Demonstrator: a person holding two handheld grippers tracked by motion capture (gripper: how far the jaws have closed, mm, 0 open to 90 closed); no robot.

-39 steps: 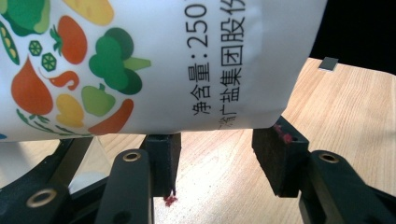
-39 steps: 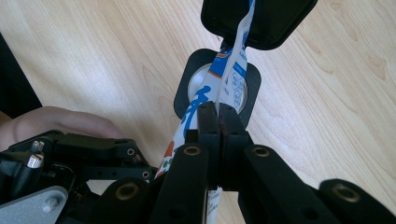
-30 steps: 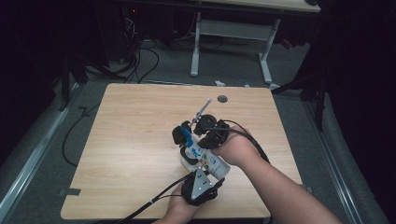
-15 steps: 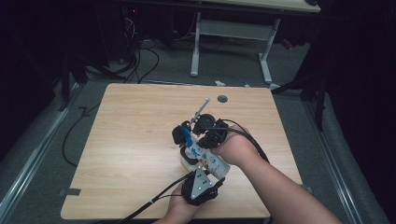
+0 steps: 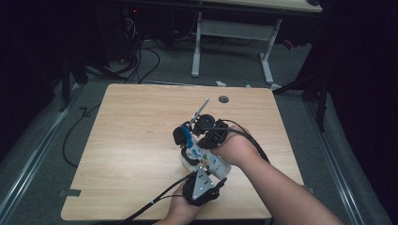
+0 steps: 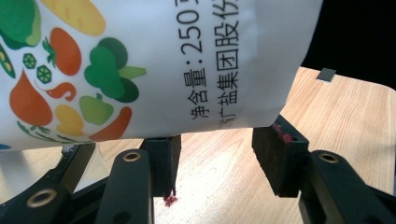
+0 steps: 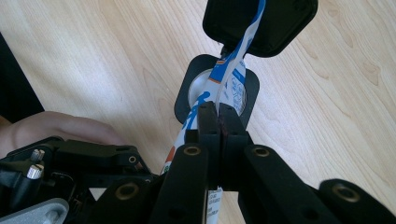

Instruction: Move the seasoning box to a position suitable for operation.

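Nothing has moved since the earlier frame. High view: salt bag [image 5: 202,157] lies between both claws on the worktop [image 5: 131,140]. Left claw [image 6: 219,154] view: jaws grip its lower end. Right claw [image 7: 218,119] view: jaws pinch the top edge above a black container [image 7: 187,95]; tugging could tear it, spilling salt.

Place: looking like a lab or test room, dim around the edges.
Table: a bare light-wood table [image 5: 141,140] standing on grey floor.
Cables: black cables [image 5: 141,61] lying loose behind it.
Background: a white-legged metal desk frame [image 5: 232,42] standing beyond.
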